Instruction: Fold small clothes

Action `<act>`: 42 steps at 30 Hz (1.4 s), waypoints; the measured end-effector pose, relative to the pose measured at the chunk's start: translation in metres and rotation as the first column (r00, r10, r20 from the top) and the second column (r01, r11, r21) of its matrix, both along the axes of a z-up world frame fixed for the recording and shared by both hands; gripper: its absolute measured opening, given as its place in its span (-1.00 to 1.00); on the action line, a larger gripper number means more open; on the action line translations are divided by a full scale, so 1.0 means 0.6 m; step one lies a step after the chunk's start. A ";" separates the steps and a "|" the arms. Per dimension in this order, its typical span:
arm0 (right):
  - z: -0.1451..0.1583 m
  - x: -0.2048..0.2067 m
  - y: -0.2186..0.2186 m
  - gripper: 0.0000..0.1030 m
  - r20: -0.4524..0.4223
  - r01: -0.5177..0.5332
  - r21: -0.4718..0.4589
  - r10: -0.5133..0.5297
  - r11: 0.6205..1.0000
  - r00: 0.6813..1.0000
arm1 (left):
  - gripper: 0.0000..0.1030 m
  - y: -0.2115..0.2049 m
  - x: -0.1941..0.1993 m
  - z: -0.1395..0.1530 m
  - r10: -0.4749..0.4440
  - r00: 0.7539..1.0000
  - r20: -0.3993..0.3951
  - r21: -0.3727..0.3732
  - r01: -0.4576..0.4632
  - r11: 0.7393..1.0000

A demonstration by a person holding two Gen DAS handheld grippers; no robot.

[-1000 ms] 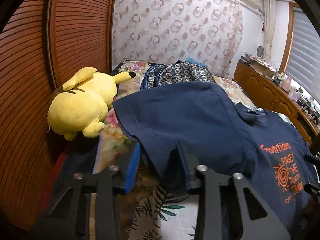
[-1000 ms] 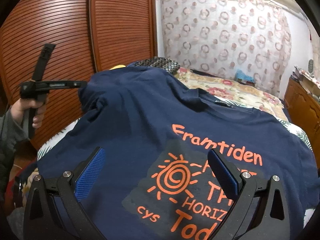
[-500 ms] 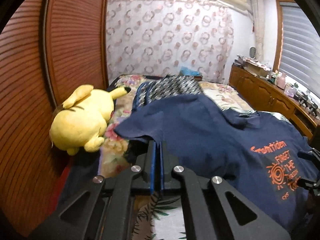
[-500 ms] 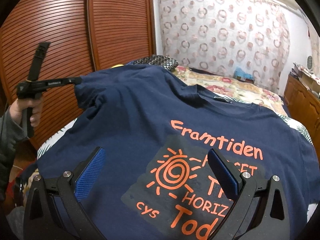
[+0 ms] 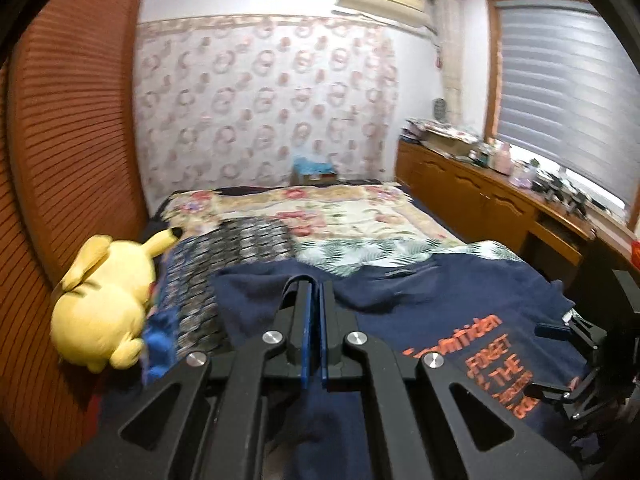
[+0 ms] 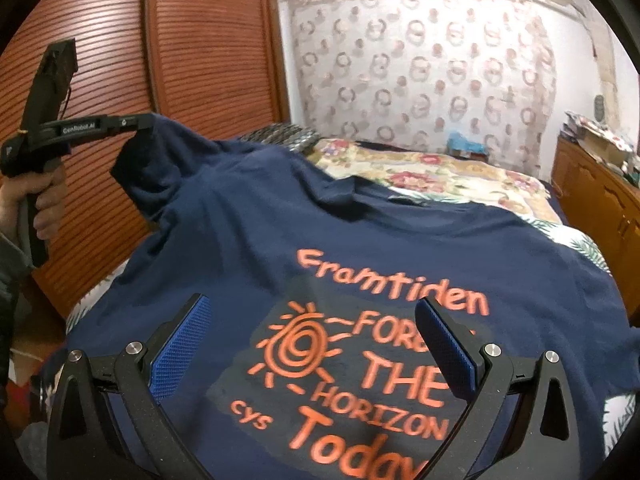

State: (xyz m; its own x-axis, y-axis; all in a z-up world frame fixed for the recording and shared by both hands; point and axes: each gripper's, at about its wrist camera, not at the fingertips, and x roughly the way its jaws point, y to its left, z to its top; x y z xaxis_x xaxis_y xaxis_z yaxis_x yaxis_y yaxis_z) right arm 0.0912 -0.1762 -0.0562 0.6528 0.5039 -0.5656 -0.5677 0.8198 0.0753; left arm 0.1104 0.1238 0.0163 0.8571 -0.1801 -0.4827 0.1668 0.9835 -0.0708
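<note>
Left gripper (image 6: 142,122) clamped on the sleeve edge of the navy T-shirt (image 6: 248,224), lifted up-left of the right gripper (image 6: 312,344). Right jaws wide, empty, over the printed chest. Shirt body spreads rightward from left gripper; fold goes that way.

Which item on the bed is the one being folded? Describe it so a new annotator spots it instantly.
Start at the bed with the floral cover beside the wooden slatted doors. Spread over its near end lies the navy T-shirt, one sleeve pinched by the left gripper. Its orange sun and lettering set it apart from the patterned cloth and yellow plush toy.
</note>
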 end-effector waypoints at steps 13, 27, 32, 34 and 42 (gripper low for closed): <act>0.004 0.025 -0.078 1.00 -0.010 0.090 0.013 -0.090 0.996 0.996 | -0.45 -0.078 0.028 -0.002 -0.083 0.995 -0.050 0.038 0.084 0.996; 0.030 0.084 0.040 0.65 -0.024 -0.144 -0.002 0.144 0.990 0.989 | 0.11 0.007 -0.020 -0.019 0.022 0.999 -0.037 0.045 -0.020 0.999; 0.024 0.118 0.132 0.24 -0.063 -0.264 0.012 0.264 0.964 0.962 | 0.16 0.027 -0.046 -0.033 0.048 0.998 -0.032 0.040 -0.046 0.998; 0.018 0.129 0.161 0.13 -0.087 -0.288 0.022 0.289 0.957 0.953 | 0.18 0.037 -0.054 -0.036 0.061 0.998 -0.029 0.040 -0.060 0.997; -0.008 0.161 0.254 -0.18 -0.173 -0.367 0.061 0.372 0.928 0.912 | 0.19 0.076 -0.077 -0.058 0.091 0.995 -0.043 0.011 -0.091 0.996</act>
